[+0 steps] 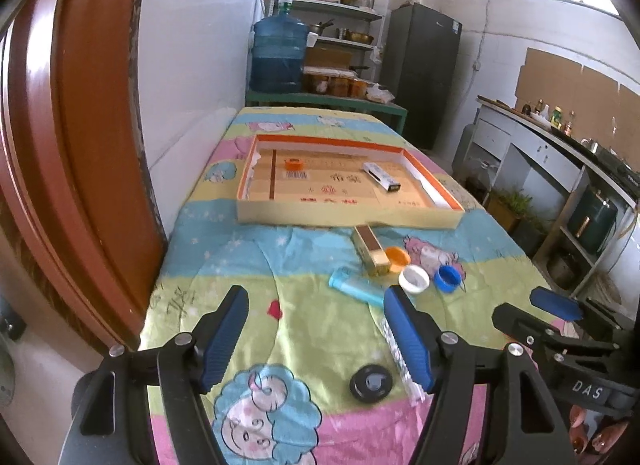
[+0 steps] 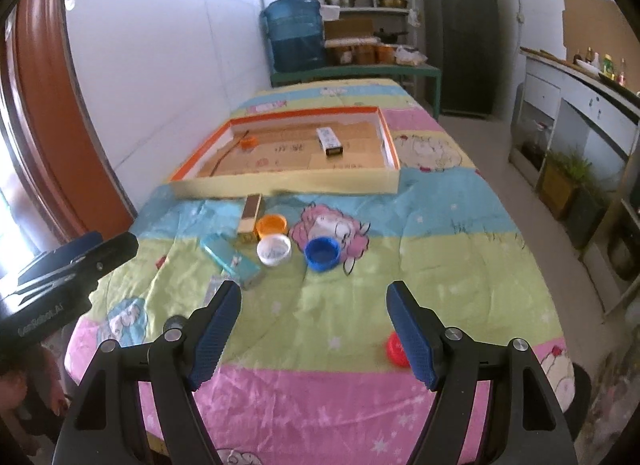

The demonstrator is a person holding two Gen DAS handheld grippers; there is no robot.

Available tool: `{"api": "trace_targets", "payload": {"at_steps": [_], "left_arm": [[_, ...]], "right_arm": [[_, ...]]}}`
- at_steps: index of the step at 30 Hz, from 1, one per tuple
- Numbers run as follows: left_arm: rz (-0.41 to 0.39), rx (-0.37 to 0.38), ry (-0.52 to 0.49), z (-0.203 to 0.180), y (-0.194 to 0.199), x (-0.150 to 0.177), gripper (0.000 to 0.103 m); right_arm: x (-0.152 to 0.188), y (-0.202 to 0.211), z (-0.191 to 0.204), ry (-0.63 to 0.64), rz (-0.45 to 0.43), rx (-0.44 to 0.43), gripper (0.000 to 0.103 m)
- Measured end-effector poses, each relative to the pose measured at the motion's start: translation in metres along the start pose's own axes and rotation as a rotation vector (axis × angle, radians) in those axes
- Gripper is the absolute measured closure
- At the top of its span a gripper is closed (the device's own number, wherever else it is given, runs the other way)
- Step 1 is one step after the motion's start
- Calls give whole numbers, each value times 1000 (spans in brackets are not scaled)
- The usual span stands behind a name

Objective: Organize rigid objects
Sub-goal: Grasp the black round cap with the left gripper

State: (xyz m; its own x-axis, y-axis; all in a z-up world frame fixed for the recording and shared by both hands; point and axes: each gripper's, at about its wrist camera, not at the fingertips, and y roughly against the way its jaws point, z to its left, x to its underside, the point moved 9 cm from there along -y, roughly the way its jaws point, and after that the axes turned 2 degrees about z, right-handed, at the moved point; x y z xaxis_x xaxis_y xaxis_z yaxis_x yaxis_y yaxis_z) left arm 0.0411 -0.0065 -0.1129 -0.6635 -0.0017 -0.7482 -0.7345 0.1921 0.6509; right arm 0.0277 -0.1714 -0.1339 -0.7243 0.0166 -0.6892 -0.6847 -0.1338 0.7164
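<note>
Both grippers, left [image 1: 316,301] and right [image 2: 314,297], hang spread and empty over the quilt [image 2: 440,265]. The brown box [image 2: 250,221] lies just before the tray [image 2: 288,184], long axis running toward it, beside the orange cap [image 2: 272,224].

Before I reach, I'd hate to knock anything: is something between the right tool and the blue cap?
Nothing visible does. The right tool stands open over bare cloth, and the blue cap lies just ahead; the white cap sits beside it, off the line.
</note>
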Motion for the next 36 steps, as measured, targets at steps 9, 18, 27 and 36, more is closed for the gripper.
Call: {"api": "trace_targets", "payload": {"at_steps": [9, 18, 27, 36], "left_arm": [[68, 35, -52, -11, -7, 38, 39], [120, 73, -86, -26, -17, 60, 39], [125, 49, -109, -31, -33, 62, 48], [103, 13, -119, -26, -35, 59, 72]], "right_arm": [[11, -7, -1, -2, 27, 15, 26], [15, -9, -2, -9, 38, 15, 26], [17, -8, -7, -19, 35, 28, 26], [20, -10, 1, 2, 42, -13, 26]]}}
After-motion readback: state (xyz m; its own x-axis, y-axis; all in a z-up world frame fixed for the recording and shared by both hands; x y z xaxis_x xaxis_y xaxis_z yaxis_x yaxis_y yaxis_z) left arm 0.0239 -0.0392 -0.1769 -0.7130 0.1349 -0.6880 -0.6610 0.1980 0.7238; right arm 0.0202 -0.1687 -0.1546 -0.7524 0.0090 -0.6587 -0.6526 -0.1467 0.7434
